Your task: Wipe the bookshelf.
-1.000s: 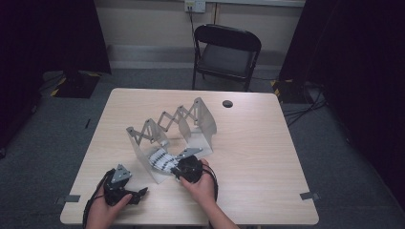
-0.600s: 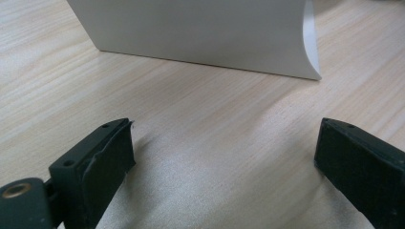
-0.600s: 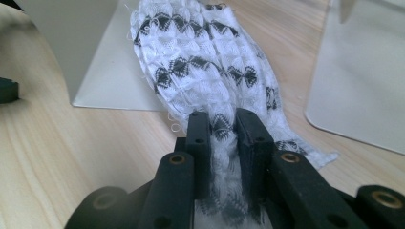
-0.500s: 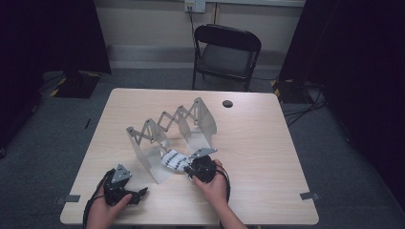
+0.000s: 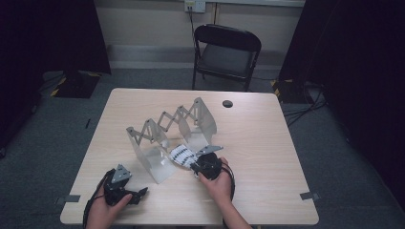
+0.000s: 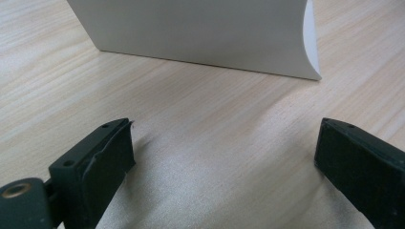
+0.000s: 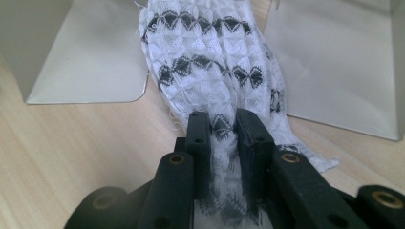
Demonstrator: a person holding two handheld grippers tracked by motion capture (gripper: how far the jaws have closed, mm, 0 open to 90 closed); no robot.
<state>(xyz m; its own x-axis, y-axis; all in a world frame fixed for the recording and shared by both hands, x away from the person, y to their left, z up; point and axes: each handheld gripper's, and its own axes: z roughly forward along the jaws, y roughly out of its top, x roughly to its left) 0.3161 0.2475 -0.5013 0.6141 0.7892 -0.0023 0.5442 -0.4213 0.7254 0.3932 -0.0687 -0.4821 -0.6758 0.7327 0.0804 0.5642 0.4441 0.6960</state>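
Note:
A white knitted cloth [image 7: 210, 57] with black bow-shaped marks lies between two plates of a grey metal accordion rack [image 5: 165, 126]. My right gripper [image 7: 222, 119] is shut on the cloth's near end, which bunches between the two black jaws. From above, the cloth [image 5: 181, 155] sits in the rack's gap, with the right gripper [image 5: 197, 165] just in front of it. Near the table's front left corner my left gripper [image 5: 141, 193] rests low over bare wood. Its jaws [image 6: 224, 152] stand wide open with nothing between them, facing one rack plate [image 6: 200, 33].
The rack stretches diagonally across the middle of the light wooden table [image 5: 267, 157]. A small black round cap [image 5: 227, 103] lies at the back of the table. A black folding chair [image 5: 228, 52] stands behind the table. Cables trail from both grippers over the front edge.
My right gripper has shifted to the right along the front of the rack, taking the cloth's end with it. The left hand has stayed where it was.

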